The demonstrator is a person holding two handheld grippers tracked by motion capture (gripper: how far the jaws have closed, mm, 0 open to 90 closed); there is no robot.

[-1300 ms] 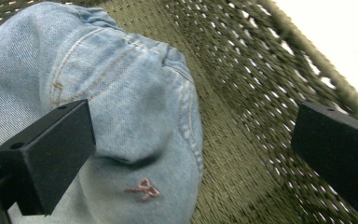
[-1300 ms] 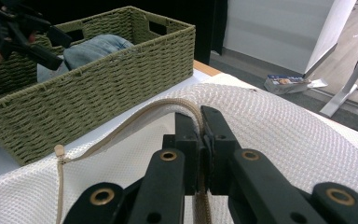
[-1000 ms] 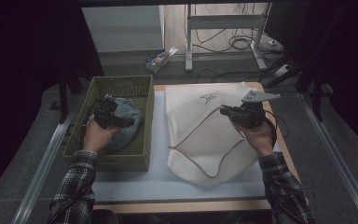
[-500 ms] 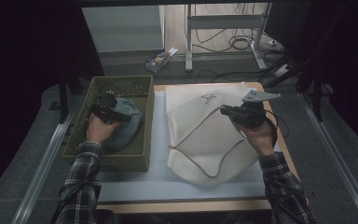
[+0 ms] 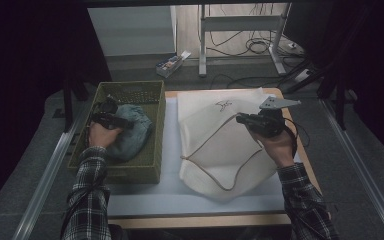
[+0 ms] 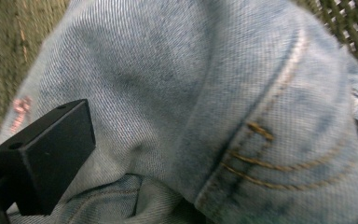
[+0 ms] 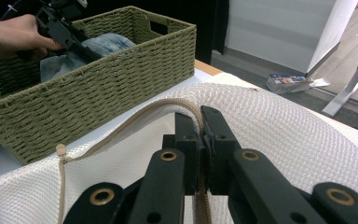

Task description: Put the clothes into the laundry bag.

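Pale blue jeans (image 5: 132,132) lie crumpled in a green woven basket (image 5: 130,86) at the table's left. My left gripper (image 5: 125,123) is down in the basket, open, its jaws standing wide with denim (image 6: 168,70) bulging between them (image 6: 219,126). A white mesh bag (image 5: 220,150) lies flat on the right half of the table. My right gripper (image 5: 239,118) is shut on the bag's tan zipper edge (image 7: 135,116), which it lifts into a ridge at the jaws (image 7: 200,116). The right gripper view also shows the basket (image 7: 121,84), the jeans (image 7: 107,44) and the left gripper (image 7: 70,35).
Basket and bag rest on a white mat (image 5: 170,150) over a wooden table. Metal rails (image 5: 55,165) run along both sides. On the floor behind are a small box (image 5: 172,62), white desk legs (image 5: 200,45) and cables.
My left hand has shifted a little to the left and sunk deeper onto the jeans in the basket. The right gripper and the bag have kept still.
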